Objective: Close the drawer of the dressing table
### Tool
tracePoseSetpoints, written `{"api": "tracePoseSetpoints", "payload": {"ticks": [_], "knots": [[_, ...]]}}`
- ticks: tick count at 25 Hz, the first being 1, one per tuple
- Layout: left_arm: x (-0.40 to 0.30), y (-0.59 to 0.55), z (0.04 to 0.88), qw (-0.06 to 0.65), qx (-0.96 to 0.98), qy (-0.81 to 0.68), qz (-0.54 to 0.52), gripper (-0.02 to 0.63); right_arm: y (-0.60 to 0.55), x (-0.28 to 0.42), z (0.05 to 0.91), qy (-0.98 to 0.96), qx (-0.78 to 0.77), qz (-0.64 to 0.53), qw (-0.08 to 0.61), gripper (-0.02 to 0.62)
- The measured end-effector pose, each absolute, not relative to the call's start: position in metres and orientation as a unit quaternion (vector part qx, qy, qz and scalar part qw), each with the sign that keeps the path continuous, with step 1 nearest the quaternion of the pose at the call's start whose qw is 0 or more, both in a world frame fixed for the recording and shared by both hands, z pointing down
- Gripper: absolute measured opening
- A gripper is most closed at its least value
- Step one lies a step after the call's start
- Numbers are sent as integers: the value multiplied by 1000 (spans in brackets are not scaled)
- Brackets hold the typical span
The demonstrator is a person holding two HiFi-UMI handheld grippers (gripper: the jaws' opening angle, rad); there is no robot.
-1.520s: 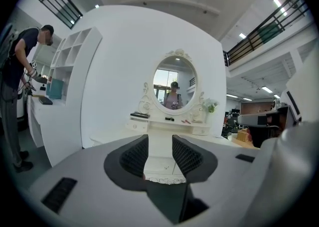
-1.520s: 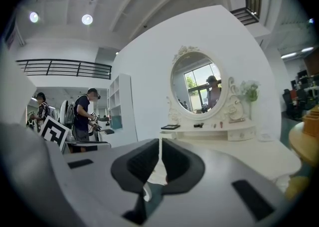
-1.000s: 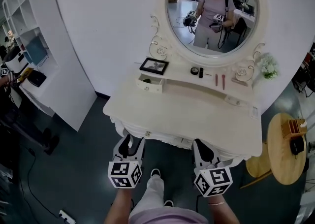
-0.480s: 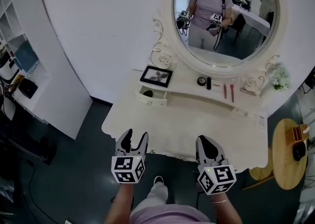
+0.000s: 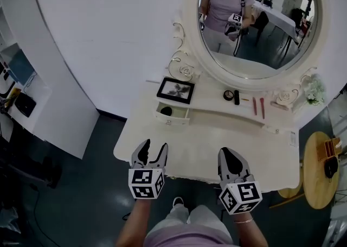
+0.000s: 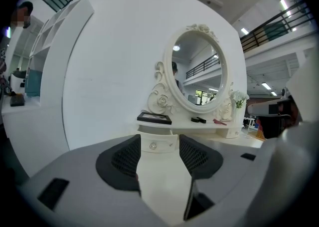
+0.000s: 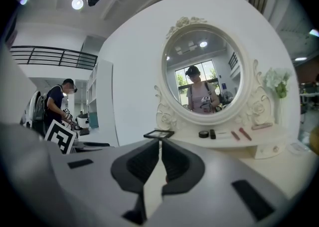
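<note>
Here we are at the dressing table (image 5: 217, 143), and the little drawer (image 5: 172, 115) sits pulled out at the left end of the raised shelf, about 12 o'clock from the left gripper (image 5: 152, 150) and well apart from it. That left gripper has its jaws spread wide with nothing in them, and its own view frames the drawer front (image 6: 158, 145) and its small knob (image 6: 153, 145) neatly in the gap. The right gripper (image 5: 230, 156) hangs over the near edge with jaws pinched almost together, empty too. The drawer looks small, light and rigid, so it should slide with a gentle shove. My call is to press flat on the front panel beside the knob rather than grab that tiny, likely slick stud. Something dark (image 5: 166, 111) lies inside, low enough, I'd judge, not to jam. Watch the photo frame (image 5: 175, 89) on the shelf just above at 12 o'clock, since a high push could tip it. Cosmetics (image 5: 232, 96) lie away at the drawer's 3 o'clock, and the bare tabletop leaves the approach clear.
</note>
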State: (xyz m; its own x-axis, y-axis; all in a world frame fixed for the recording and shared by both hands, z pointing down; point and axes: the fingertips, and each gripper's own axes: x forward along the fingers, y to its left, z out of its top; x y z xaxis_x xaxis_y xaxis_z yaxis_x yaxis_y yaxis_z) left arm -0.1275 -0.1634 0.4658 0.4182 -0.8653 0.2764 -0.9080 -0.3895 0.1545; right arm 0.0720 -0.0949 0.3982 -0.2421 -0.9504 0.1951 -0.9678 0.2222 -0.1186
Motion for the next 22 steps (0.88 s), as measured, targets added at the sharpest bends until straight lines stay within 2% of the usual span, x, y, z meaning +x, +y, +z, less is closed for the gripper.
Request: {"api": "tracePoseSetpoints", "payload": {"ticks": [22], "knots": [[-97,-240,518,150,821,-530,149,209,-167,95,409,-779,614,123,36,6]]}}
